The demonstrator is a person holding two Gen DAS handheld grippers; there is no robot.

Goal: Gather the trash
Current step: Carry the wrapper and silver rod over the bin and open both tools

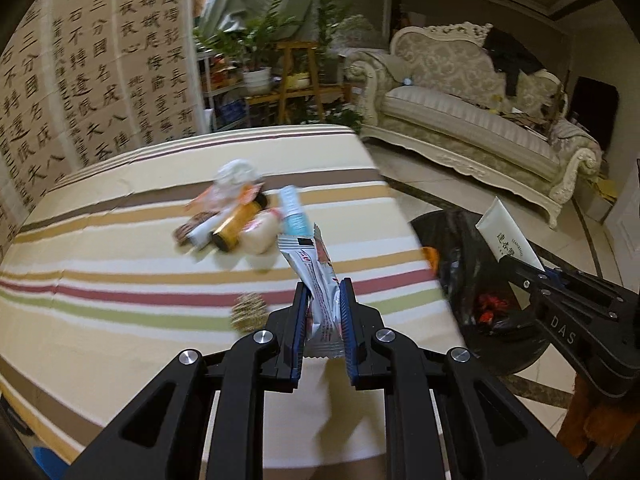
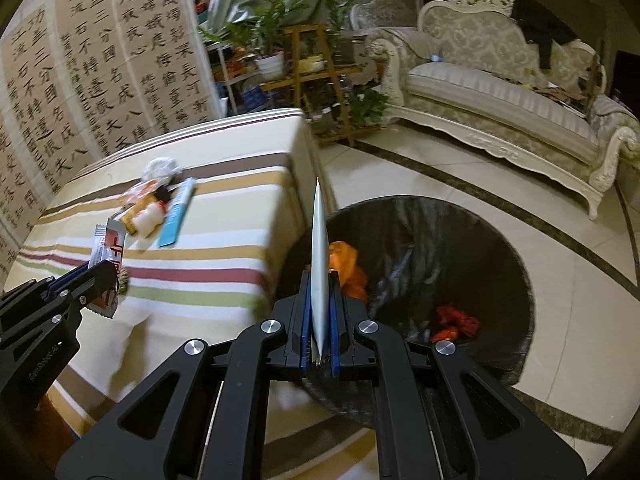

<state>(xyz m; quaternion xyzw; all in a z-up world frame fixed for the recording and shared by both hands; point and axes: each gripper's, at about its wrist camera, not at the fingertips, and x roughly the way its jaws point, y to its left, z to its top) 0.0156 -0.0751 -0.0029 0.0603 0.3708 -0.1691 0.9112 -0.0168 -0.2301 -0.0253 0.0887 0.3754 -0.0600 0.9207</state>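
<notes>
The left claw point(image 1: 324, 292) is clamped on a silver snack wrapper point(image 1: 316, 280), held above the striped bench point(image 1: 120, 280) near its right edge. The right claw point(image 2: 320, 280) grips a white tube point(image 2: 319, 256) edge-on over the black-lined trash bin point(image 2: 500, 248) on the floor right of the bench. More trash point(image 1: 236, 216) lies piled toward the bench's far side.

"DAS" in pale letters on the black body of the right claw point(image 1: 520, 266). "GenRobot.AI" on the side of the left claw point(image 2: 102, 280). Black Chinese characters with small "LIANXING" on the cream tube point(image 1: 506, 234). Columns of black Chinese calligraphy across the wall screen point(image 1: 100, 80). Large red character on the snack wrapper point(image 2: 108, 248).
</notes>
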